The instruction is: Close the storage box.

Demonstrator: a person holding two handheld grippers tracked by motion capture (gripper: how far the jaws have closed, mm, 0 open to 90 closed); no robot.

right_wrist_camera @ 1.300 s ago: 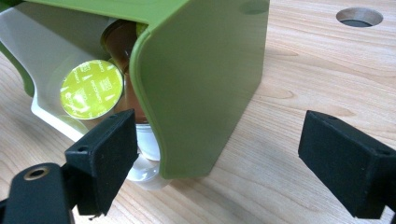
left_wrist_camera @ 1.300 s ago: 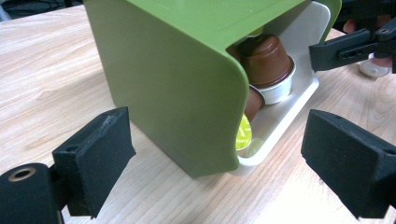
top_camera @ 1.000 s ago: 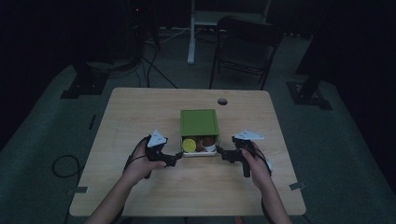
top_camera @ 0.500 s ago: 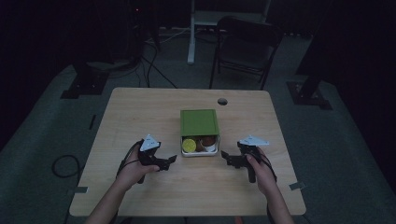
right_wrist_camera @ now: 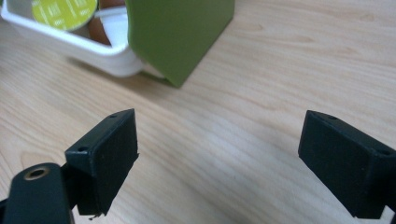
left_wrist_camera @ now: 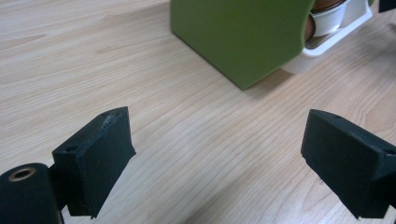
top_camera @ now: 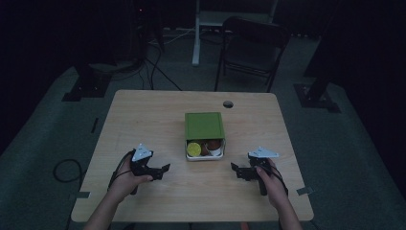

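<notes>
High view: since a second ago both hands have drawn back from the box [top_camera: 205,136] toward the near edge, the left gripper [top_camera: 164,168] out to the left and the right gripper [top_camera: 235,169] out to the right, so that each now sits well apart from the box instead of close beside it; the box itself has not moved. Going left to right, the left hand [top_camera: 125,181] holds its gripper low over the table [top_camera: 143,115], jaws pointing right toward the box; the left gripper view shows those jaws spread wide, with bare wood between them and nothing held or touched. At mid-table sits the box, a white tray [top_camera: 204,156] with a green lid [top_camera: 204,125] slid back over its far part, so the near end is uncovered: there lie a yellow-green pod [top_camera: 194,149], a brown one and a white cup [top_camera: 215,151]. The right gripper, in the right hand [top_camera: 274,184], points left at the box; the right gripper view shows its jaws wide apart too, over bare wood, gripping nothing. A round hole [top_camera: 228,104] marks the table's far edge. Beyond it, the room is dim: grey floor, a folding chair [top_camera: 249,48], cables and stand feet.
</notes>
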